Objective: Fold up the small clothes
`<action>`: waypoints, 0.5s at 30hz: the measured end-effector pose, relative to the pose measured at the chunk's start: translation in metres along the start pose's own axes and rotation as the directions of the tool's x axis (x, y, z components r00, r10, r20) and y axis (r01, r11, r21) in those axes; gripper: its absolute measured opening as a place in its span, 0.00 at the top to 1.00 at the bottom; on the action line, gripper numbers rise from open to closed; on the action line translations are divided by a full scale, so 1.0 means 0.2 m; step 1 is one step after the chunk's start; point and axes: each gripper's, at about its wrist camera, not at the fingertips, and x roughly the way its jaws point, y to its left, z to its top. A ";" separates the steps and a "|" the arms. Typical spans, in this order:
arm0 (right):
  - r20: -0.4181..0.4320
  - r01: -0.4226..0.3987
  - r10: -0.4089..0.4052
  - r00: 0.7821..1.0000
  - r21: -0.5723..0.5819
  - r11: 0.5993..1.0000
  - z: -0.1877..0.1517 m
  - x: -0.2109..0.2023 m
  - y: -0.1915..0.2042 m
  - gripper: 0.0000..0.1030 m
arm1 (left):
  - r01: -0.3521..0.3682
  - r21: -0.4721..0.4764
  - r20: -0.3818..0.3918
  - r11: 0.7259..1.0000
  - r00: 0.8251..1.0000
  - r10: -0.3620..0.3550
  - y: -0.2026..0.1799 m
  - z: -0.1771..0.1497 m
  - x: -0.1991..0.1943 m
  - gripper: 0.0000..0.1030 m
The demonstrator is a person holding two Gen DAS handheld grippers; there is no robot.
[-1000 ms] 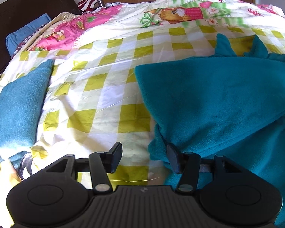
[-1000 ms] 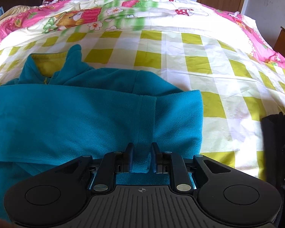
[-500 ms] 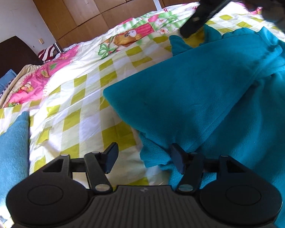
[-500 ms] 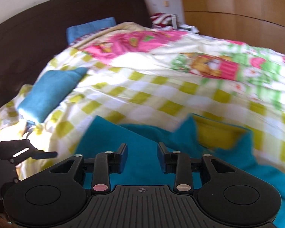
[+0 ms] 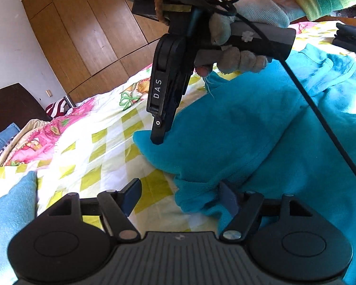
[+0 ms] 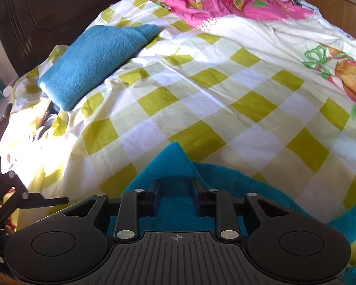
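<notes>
Checked quilt point(image 6: 201, 109) lies bare ahead of my right gripper point(image 6: 175, 190), open room as far as the folded blue towel point(image 6: 92, 64) near the bed's headboard edge. The teal fleece garment point(image 5: 249, 128) is thick, soft and partly folded over near the foot-side edge. My right gripper, marked "DAS", stands half-open over its corner; my left gripper point(image 5: 180, 197) gapes wide, empty.

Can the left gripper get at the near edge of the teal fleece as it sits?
Probably yes. The left gripper is open, and the bunched edge of the teal fleece already lies beside its right finger. Nothing sits between them; the right gripper is pressing on the fleece corner farther away.
</notes>
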 end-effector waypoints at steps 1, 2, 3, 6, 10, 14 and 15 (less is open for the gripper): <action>-0.003 0.004 -0.004 1.000 0.005 1.000 0.01 0.00 0.00 0.85 | 0.012 -0.004 -0.008 1.000 1.000 -0.012 0.01 0.00 0.03 0.18; -0.001 0.011 -0.011 1.000 0.001 1.000 0.01 -0.01 0.01 0.88 | 0.026 -0.008 -0.017 1.000 1.000 -0.026 0.03 0.01 0.05 0.18; 0.004 0.016 -0.016 1.000 0.001 1.000 0.02 -0.01 0.01 0.95 | 0.040 -0.012 -0.022 0.999 0.999 -0.040 0.04 0.01 0.07 0.21; 0.042 0.033 -0.034 0.999 0.041 0.999 0.03 -0.06 -0.01 1.00 | 0.083 -0.037 -0.035 0.996 0.996 -0.084 0.06 0.02 0.08 0.46; 0.125 0.047 -0.061 0.990 0.109 0.993 0.07 -0.13 -0.06 1.00 | 0.068 -0.062 -0.032 0.996 0.997 -0.070 0.02 0.02 0.04 0.62; 0.136 0.067 -0.076 0.988 0.068 0.995 0.09 -0.14 -0.05 1.00 | 0.066 -0.075 -0.039 0.995 0.997 -0.069 0.03 0.02 0.01 0.65; 0.125 0.040 -0.047 0.991 0.054 0.998 0.08 -0.13 -0.05 0.93 | 0.067 -0.079 -0.036 0.995 0.997 -0.070 0.04 0.01 0.01 0.65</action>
